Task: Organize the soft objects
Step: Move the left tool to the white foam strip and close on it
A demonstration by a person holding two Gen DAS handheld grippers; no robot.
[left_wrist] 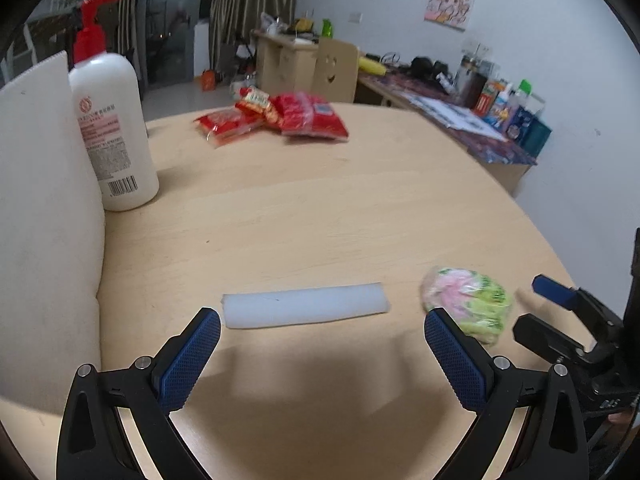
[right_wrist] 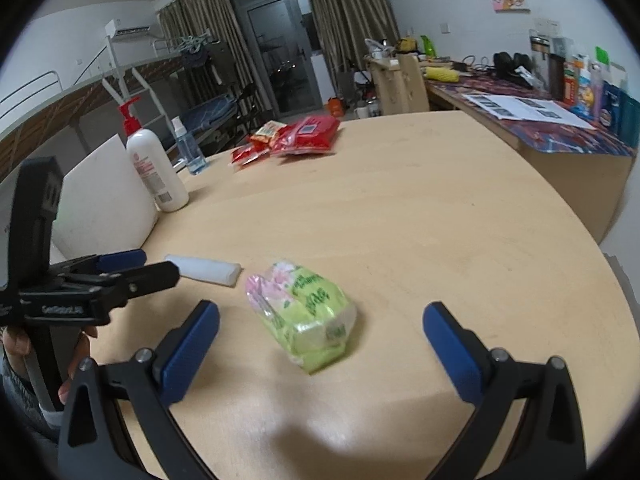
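While both claws hang spread and empty over the surface (right_wrist: 420, 216), my left claw (left_wrist: 322, 354) faces the white foam roll (left_wrist: 305, 305), long axis crosswise; my right claw (right_wrist: 320, 342) is nearer the green tissue pack (right_wrist: 306, 314), dead ahead, lying slantwise.

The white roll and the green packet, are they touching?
Apart. The right wrist view shows bare table between the white roll and the green packet.
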